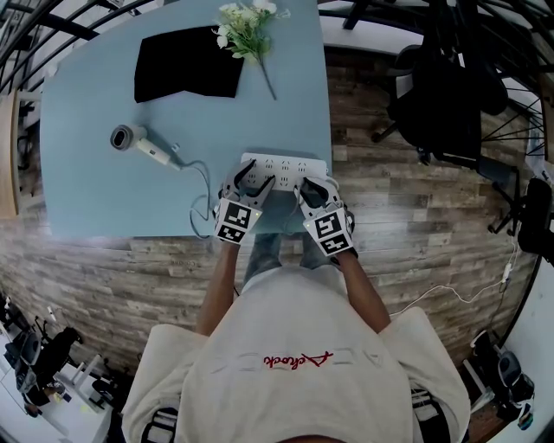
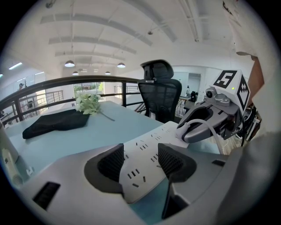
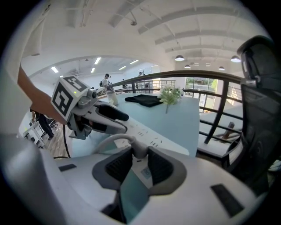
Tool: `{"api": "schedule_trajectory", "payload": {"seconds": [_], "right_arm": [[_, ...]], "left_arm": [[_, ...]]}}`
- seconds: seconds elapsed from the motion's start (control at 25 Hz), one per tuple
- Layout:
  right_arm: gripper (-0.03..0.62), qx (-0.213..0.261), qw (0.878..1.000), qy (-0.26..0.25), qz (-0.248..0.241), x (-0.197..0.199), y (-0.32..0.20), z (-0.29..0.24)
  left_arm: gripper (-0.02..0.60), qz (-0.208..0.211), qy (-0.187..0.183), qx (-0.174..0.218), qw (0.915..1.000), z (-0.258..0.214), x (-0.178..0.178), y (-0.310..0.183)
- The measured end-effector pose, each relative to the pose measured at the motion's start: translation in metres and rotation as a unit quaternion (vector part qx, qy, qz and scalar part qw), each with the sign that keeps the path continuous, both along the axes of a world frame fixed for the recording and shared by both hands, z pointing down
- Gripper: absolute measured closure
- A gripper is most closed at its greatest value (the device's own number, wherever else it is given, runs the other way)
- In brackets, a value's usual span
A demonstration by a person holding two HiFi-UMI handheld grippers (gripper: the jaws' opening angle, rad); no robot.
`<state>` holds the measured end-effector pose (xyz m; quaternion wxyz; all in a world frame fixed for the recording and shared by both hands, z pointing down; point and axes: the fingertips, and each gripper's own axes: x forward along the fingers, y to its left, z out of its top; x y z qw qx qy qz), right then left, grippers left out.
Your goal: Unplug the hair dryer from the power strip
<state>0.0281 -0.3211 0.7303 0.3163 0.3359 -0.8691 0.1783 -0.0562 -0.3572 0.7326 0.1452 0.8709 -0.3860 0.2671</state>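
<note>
The right gripper (image 3: 139, 161) has its fingers (image 3: 117, 165) closed part-way on the white plug (image 3: 139, 150), a pad against each side, low in the middle of the right gripper view; the plug sits in the power strip (image 1: 286, 163), and its cord (image 3: 109, 141) arcs off to the left; the left gripper (image 2: 140, 165) has its fingers (image 2: 109, 163) about the strip's other end, pads close against its two long edges, empty sockets showing between them; in the head view both grippers lie side by side at the frame's centre, the strip across their tips near the lower edge of the pale blue bench (image 1: 95, 104); the hair dryer (image 1: 138, 143) lies left of centre, well apart from the strip; a black cloth (image 1: 189, 65) and white flowers (image 1: 245, 24) lie at the upper middle; a black office chair (image 1: 441, 95) stands on the wooden floor (image 1: 398, 216) at upper right.
</note>
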Motion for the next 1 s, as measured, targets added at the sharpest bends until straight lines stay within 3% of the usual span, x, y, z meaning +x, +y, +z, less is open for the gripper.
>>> {"api": "schedule_trajectory", "payload": {"seconds": [0.32,1.0], "right_arm": [[0.474,0.006,0.999,-0.037,0.014,-0.003,-0.006,-0.015],[0.474,0.024,0.998,-0.052,0.028,-0.001,-0.008,-0.033]], "left_arm": [[0.35,-0.006,0.0,-0.005,1.0,0.001,-0.001,0.0],[0.37,0.009,0.021,0.002,0.9997,-0.023,-0.001,-0.006]]}}
